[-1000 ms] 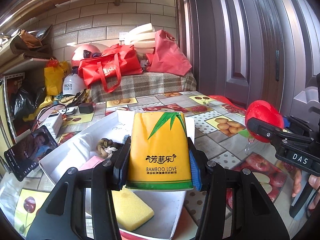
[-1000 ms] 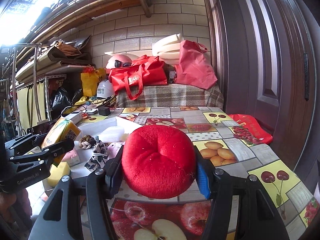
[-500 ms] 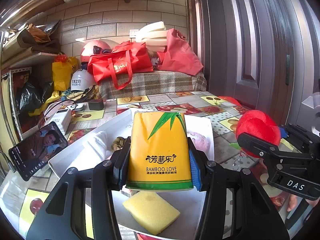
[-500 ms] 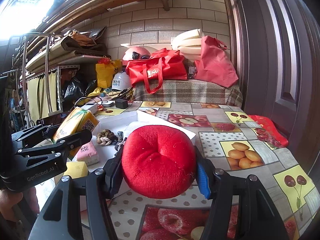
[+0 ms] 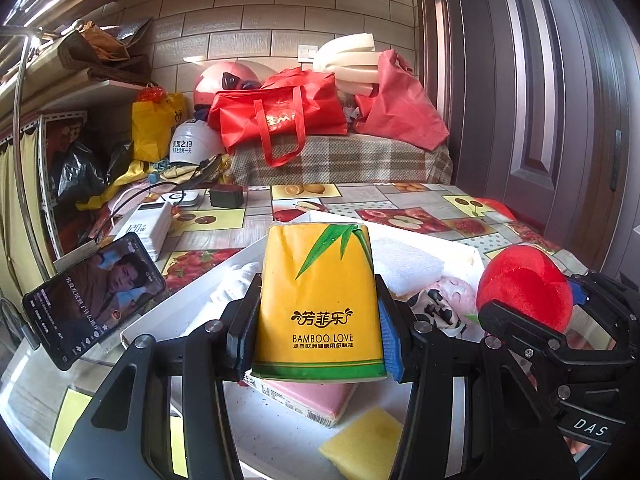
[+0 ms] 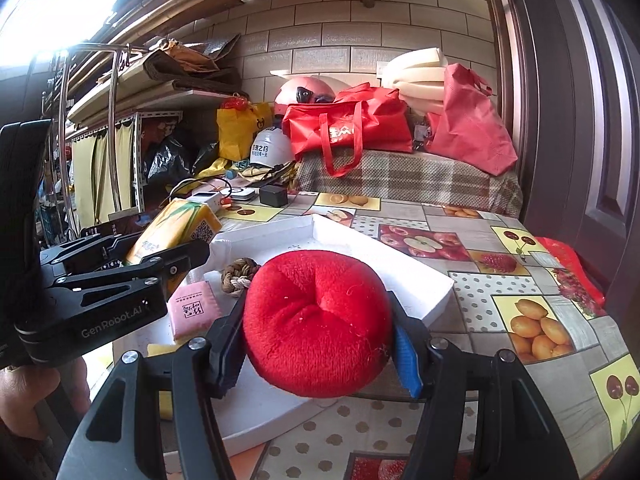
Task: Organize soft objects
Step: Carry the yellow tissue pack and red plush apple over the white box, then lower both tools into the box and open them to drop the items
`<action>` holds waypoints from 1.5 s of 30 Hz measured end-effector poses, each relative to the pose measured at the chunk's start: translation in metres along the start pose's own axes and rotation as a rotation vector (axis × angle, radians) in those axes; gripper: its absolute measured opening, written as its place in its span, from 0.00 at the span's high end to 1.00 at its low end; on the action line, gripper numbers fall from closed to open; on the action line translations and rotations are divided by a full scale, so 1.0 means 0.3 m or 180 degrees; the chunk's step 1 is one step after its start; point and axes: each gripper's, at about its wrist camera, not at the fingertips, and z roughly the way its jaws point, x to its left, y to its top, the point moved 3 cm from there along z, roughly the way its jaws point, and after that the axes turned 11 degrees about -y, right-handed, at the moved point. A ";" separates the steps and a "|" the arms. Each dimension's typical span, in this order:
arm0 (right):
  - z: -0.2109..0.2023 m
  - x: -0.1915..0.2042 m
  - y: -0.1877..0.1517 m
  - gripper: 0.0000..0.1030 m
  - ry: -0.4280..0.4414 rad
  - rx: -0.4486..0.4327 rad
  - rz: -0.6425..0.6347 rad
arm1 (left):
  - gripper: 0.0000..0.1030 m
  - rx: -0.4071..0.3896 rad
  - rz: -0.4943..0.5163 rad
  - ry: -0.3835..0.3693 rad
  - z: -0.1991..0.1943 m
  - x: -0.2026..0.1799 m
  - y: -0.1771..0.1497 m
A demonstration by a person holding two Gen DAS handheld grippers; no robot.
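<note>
Over the white tray (image 6: 416, 276), both grippers have advanced, fingers clamping the tissue pack (image 5: 318, 304) and red plush (image 6: 316, 322).

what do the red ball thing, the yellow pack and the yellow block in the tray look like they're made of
Red ball: plush fabric, matte and fuzzy, with a dimpled centre; likely stuffed.
Yellow pack: thin glossy printed plastic film, creased near the top; apparently a tissue pack.
Yellow block: looks like sponge foam, matte and finely porous, lying in the white tray.
</note>
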 end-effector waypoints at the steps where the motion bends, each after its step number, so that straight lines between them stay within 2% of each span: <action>1: 0.009 0.012 0.003 0.39 0.0028 0.0013 -0.0042 | 0.52 0.0032 -0.0020 -0.0012 0.010 0.008 0.001; 4: 0.049 0.050 0.007 0.39 0.0125 0.0118 -0.0157 | 0.52 0.0064 -0.0065 -0.0002 0.035 0.034 0.011; 9: 0.128 0.063 0.019 0.39 0.0171 0.0303 -0.0157 | 0.52 0.0009 0.0034 0.0170 0.069 0.074 0.037; 18: 0.250 0.045 0.059 0.39 -0.0068 0.0358 -0.0124 | 0.52 -0.0060 0.0035 0.0221 0.086 0.111 0.054; 24: 0.267 0.030 0.060 0.38 -0.0108 0.0420 -0.0062 | 0.52 0.0108 -0.0043 0.0293 0.130 0.129 0.060; 26: 0.265 0.027 0.064 0.29 -0.0142 0.0402 -0.0049 | 0.45 0.0090 0.0001 0.0330 0.128 0.121 0.060; 27: 0.265 0.028 0.067 0.17 -0.0163 0.0394 -0.0049 | 0.32 0.0067 0.0041 0.0371 0.124 0.111 0.062; 28: 0.261 0.028 0.067 0.15 -0.0182 0.0378 -0.0054 | 0.24 0.0032 0.0078 0.0443 0.119 0.105 0.061; 29: 0.259 0.026 0.069 0.15 -0.0213 0.0357 -0.0048 | 0.22 0.0006 0.0078 0.0506 0.113 0.106 0.061; 31: 0.248 0.018 0.073 0.13 -0.0256 0.0299 -0.0012 | 0.12 0.0025 0.0037 0.0540 0.116 0.117 0.060; 32: 0.244 0.011 0.075 0.10 -0.0267 0.0271 0.0021 | 0.09 0.0042 0.0006 0.0575 0.119 0.124 0.059; 33: 0.239 0.002 0.076 0.00 -0.0269 0.0252 0.0063 | 0.01 0.0061 -0.0021 0.0611 0.121 0.133 0.058; 41: 0.222 -0.004 0.083 0.00 -0.0315 0.0146 0.0112 | 0.00 0.0083 0.0045 0.0681 0.127 0.119 0.053; 45: 0.191 -0.016 0.085 0.00 -0.0348 -0.0005 0.0182 | 0.00 0.0029 0.0136 0.0704 0.124 0.099 0.054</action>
